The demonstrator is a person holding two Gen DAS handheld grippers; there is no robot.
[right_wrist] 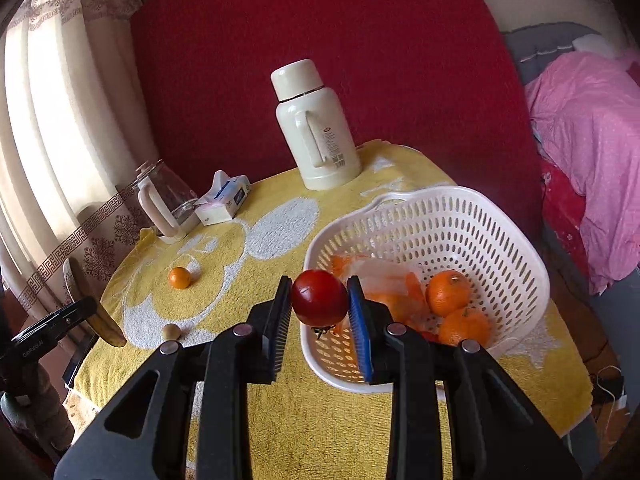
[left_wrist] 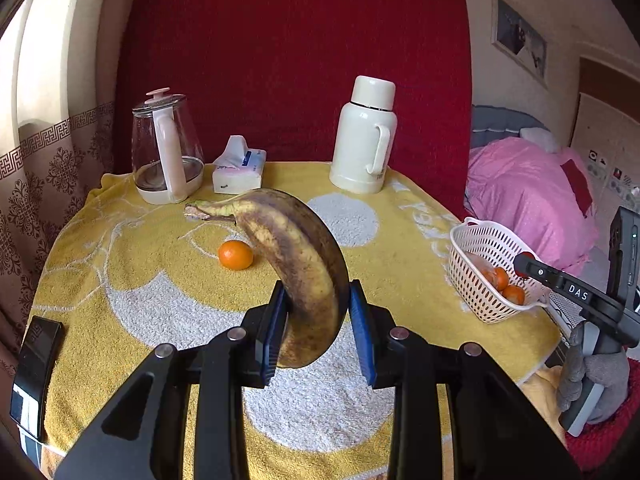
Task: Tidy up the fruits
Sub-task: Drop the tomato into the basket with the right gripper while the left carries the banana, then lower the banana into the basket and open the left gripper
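My left gripper (left_wrist: 318,322) is shut on a brown-spotted banana (left_wrist: 296,264) and holds it above the yellow towel-covered table (left_wrist: 160,300). My right gripper (right_wrist: 320,316) is shut on a red tomato (right_wrist: 319,297), held over the near rim of the white perforated basket (right_wrist: 460,224). The basket holds mandarins (right_wrist: 448,292) and a plastic-wrapped orange piece (right_wrist: 384,276). It also shows in the left wrist view (left_wrist: 480,248) at the table's right edge. One loose mandarin (left_wrist: 236,255) lies mid-table; it shows in the right wrist view (right_wrist: 179,278) too.
A glass kettle (left_wrist: 164,152), a tissue pack (left_wrist: 240,168) and a cream thermos (left_wrist: 366,136) stand along the back. A black phone (left_wrist: 36,368) lies at the left edge. A small beige ball (right_wrist: 171,332) lies on the towel. A pink-covered bed (left_wrist: 528,196) is right.
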